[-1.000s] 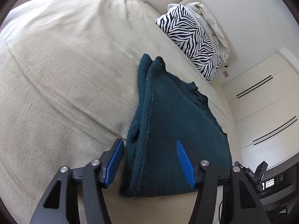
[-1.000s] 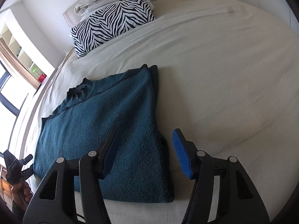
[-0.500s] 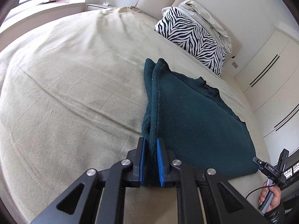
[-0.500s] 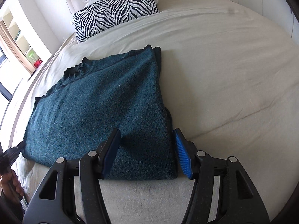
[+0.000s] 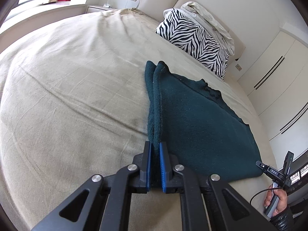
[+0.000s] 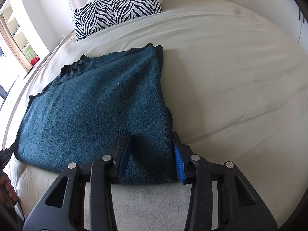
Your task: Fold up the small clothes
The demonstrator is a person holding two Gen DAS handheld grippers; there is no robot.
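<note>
Knit: a dark teal sweater [image 5: 196, 127] lies flat on the beige bed [image 5: 67, 88], partly folded, filling the lower centre and right of the left wrist frame and the centre left of the right wrist frame [image 6: 92, 104].
Change, left: a second ago the left gripper [image 5: 156, 165] stood wide apart over the near corner; now its blue pads are pressed together on the folded edge at bottom centre of the frame.
Change, right: the right gripper [image 6: 152, 157] has moved in from above the cloth and now straddles the other near corner, jaws apart, one pad on top of the knit and one at its right edge, not yet pinching.
Meaning: one corner is secured; the other likely needs clamping before the hem can be lifted for the next fold.
Edges: the near hem lies close to the edge of the bed; the collar points toward the striped pillow [image 6: 115, 7] at the top of the frame.
Room: bare sheet lies between collar and pillow, and wide on the outer side of each gripper.
</note>
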